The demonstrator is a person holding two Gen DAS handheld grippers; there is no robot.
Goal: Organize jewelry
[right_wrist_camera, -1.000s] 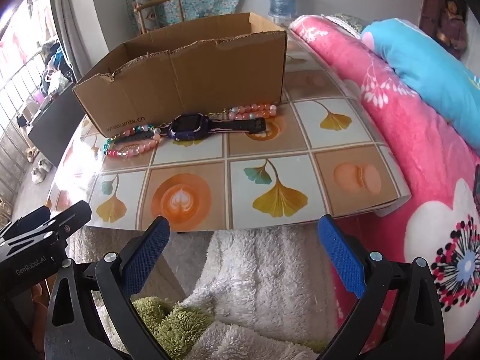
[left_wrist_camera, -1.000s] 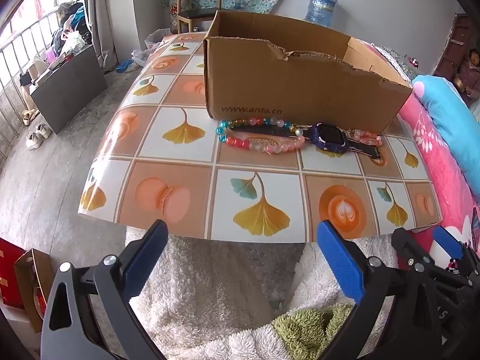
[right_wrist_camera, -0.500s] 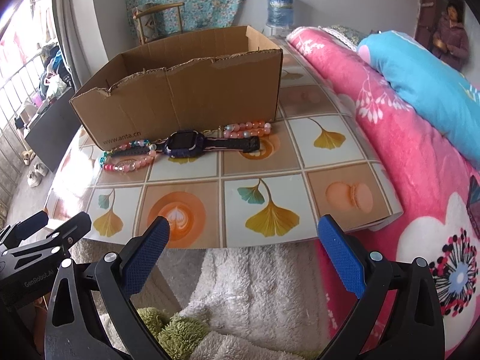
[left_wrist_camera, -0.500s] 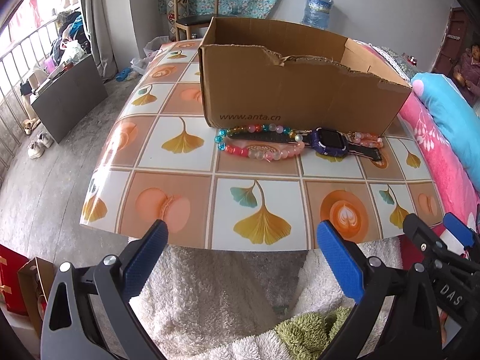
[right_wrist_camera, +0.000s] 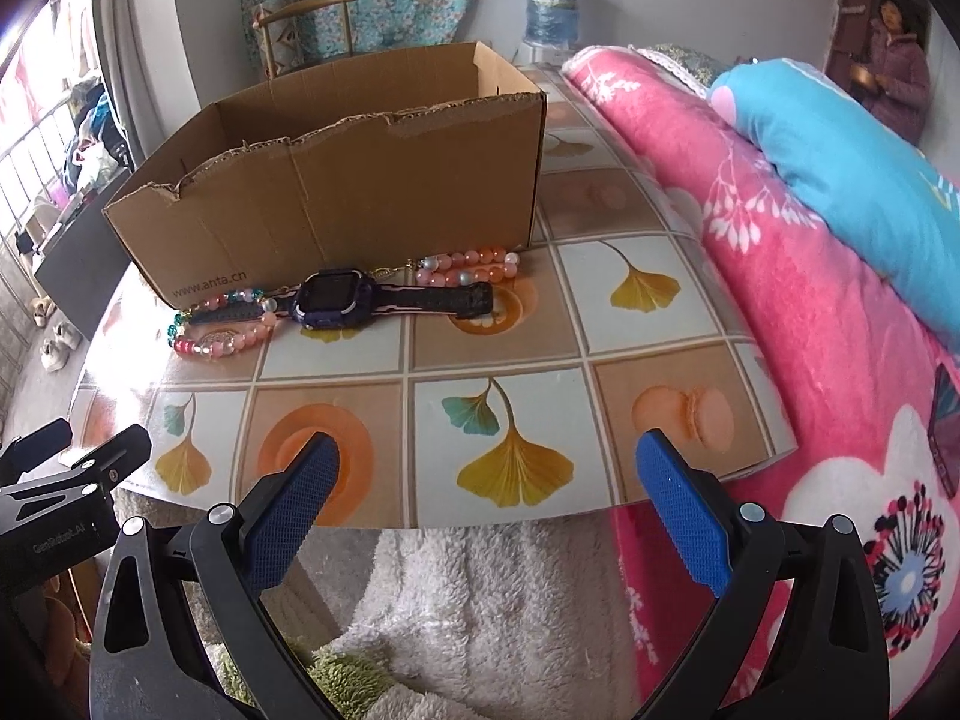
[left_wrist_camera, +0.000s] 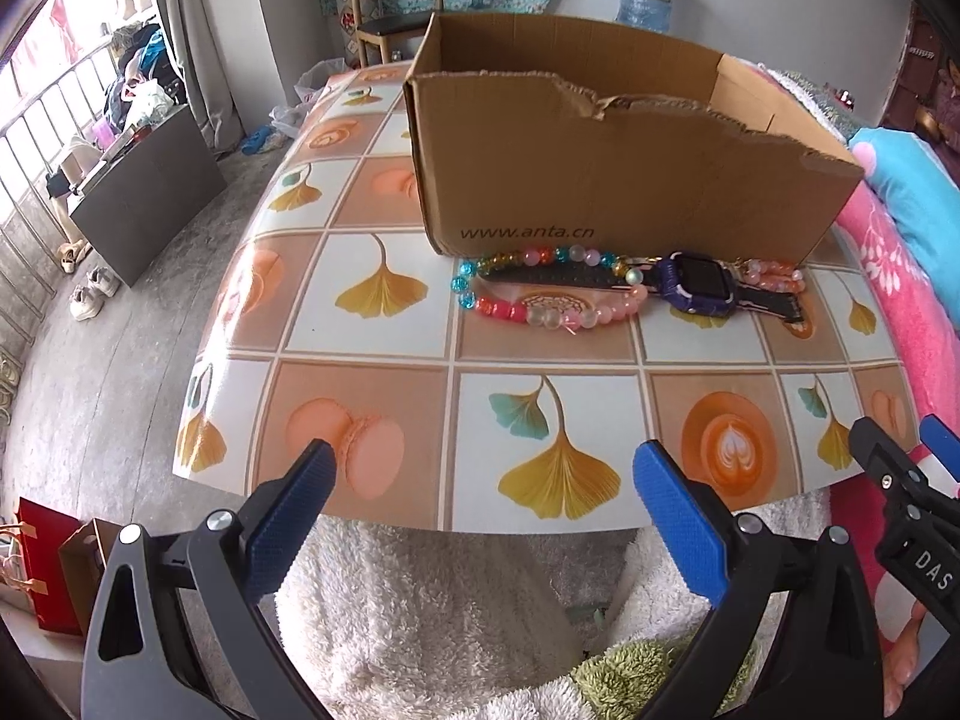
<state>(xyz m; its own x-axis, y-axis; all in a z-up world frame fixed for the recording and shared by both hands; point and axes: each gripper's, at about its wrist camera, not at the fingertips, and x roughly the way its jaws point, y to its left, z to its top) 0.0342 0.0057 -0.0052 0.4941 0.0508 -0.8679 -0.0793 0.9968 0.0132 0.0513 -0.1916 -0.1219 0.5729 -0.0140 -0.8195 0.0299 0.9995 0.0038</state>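
Pink floral blanket and blue pillow — wooden chair, water jug behind.

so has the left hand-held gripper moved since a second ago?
Yes. The left hand-held gripper moved forward: its fingertips now overlap the table edge.

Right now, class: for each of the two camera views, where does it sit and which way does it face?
Left wrist: on the left gripper, low before the table's near edge, facing the box; own open fingers show.
Right wrist: on the right gripper, further right beside the pink blanket, facing the same way; own open fingers show.
Shared: box, watch, bead bracelets.
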